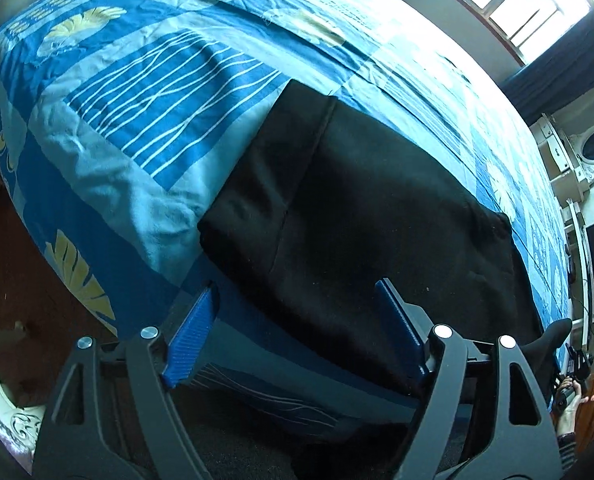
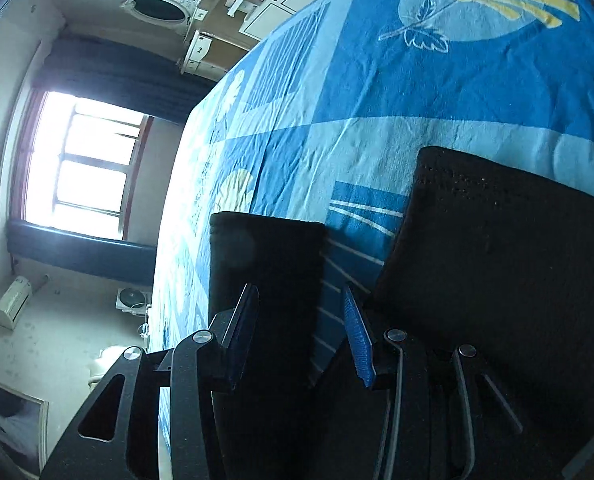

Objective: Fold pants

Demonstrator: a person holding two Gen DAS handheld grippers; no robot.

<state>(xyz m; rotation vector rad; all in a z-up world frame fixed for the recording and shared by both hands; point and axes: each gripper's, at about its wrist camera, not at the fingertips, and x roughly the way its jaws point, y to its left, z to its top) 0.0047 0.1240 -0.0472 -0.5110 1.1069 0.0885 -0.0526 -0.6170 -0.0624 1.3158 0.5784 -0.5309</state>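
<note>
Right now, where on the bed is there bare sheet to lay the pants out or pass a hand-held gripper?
Bare bedsheet spreads left of and beyond the black pants, toward the window. A narrow striped strip shows between the two dark pant sections. The near edge is crowded: pants lie under the open left hand-held gripper and right hand-held gripper.

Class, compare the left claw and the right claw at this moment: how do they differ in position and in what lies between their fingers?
The left claw hovers at the bed's edge, bedspread and pants between its fingers; the right claw has black cloth and striped bedspread in its gap. The left claw views the bed roughly level; the right claw's view is rolled sideways. Both are open with blue-padded fingers, gripping nothing.
</note>
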